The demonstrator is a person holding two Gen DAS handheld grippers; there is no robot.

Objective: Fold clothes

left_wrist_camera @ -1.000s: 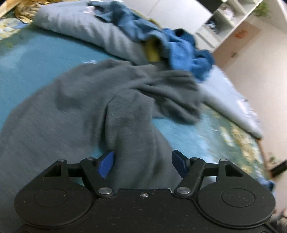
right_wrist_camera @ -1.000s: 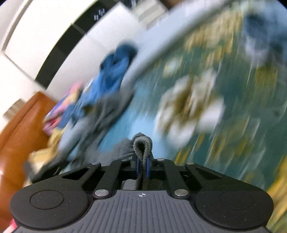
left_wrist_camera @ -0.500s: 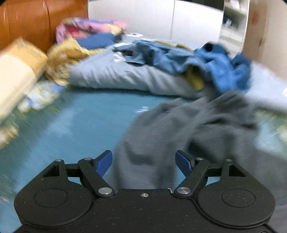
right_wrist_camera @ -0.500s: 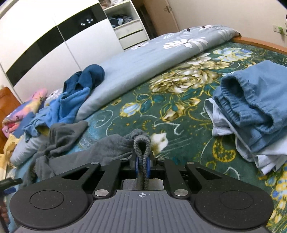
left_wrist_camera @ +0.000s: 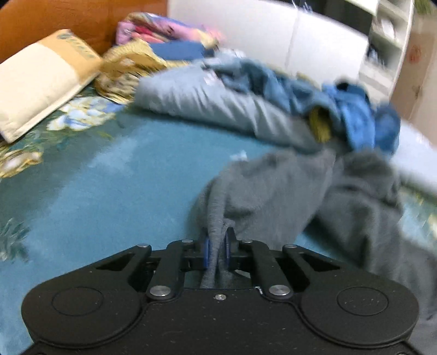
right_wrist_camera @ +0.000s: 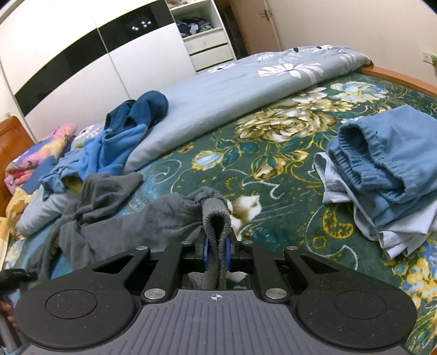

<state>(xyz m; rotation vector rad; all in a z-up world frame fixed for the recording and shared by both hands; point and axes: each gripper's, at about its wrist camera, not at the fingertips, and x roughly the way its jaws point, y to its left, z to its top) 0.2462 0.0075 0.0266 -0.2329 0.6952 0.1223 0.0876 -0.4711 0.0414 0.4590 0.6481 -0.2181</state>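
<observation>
A grey garment [left_wrist_camera: 300, 191] lies crumpled on the teal floral bedspread [left_wrist_camera: 109, 177]. My left gripper [left_wrist_camera: 217, 250] is shut on a fold of its edge, and the cloth runs away to the right. In the right wrist view the same grey garment [right_wrist_camera: 131, 218] spreads to the left, and my right gripper [right_wrist_camera: 217, 251] is shut on its ribbed cuff [right_wrist_camera: 215, 218], which loops up over the blue pads. A part of the left gripper [right_wrist_camera: 11, 275] shows at the far left edge.
A rolled grey-blue duvet [right_wrist_camera: 232, 92] crosses the bed, with a pile of blue clothes [right_wrist_camera: 120, 136] on it. Folded blue and white clothes [right_wrist_camera: 382, 169] are stacked at the right. A pillow [left_wrist_camera: 41, 82] and a wooden headboard [left_wrist_camera: 68, 24] lie at the left; wardrobes [right_wrist_camera: 95, 54] stand behind.
My left gripper went from open over the grey garment to shut on a fold of it. The right gripper kept its hold on the cuff and has steadied.
</observation>
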